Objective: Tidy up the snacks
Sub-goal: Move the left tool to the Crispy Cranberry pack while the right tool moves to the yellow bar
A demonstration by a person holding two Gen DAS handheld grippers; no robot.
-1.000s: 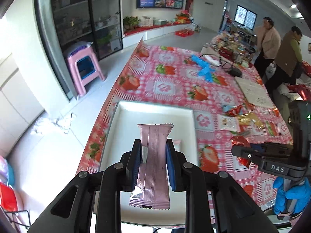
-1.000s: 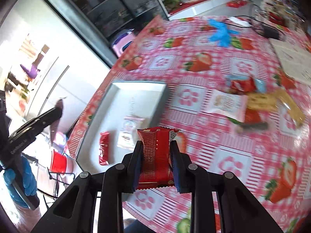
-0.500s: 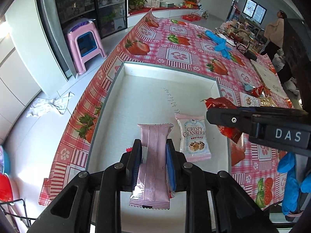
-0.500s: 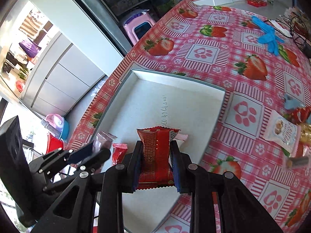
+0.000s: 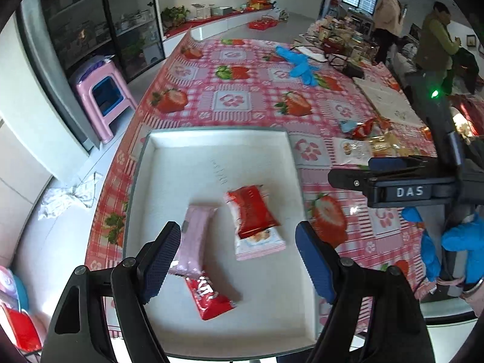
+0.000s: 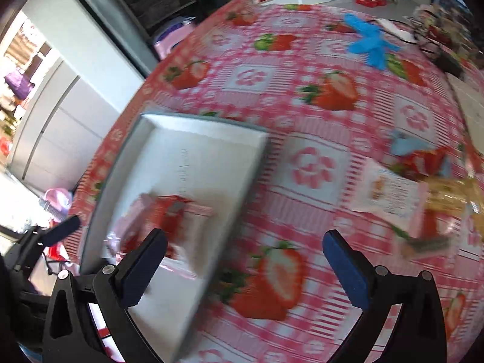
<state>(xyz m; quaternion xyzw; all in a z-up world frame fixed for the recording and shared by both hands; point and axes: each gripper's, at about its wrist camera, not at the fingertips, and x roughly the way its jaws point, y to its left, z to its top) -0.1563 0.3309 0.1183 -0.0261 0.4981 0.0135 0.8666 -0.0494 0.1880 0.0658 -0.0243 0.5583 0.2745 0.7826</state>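
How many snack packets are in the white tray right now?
4: a pink packet at left, a red packet lying on a white packet mid-tray, and a red bar nearest the camera. Others could hide underneath.

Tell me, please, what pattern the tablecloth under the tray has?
Pink-and-white check tablecloth with strawberries and flowers, clearest from the left wrist.

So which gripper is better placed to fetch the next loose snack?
Likely the right gripper: it is opening and empty, and the loose snacks lie on its side. The left gripper is over the tray.
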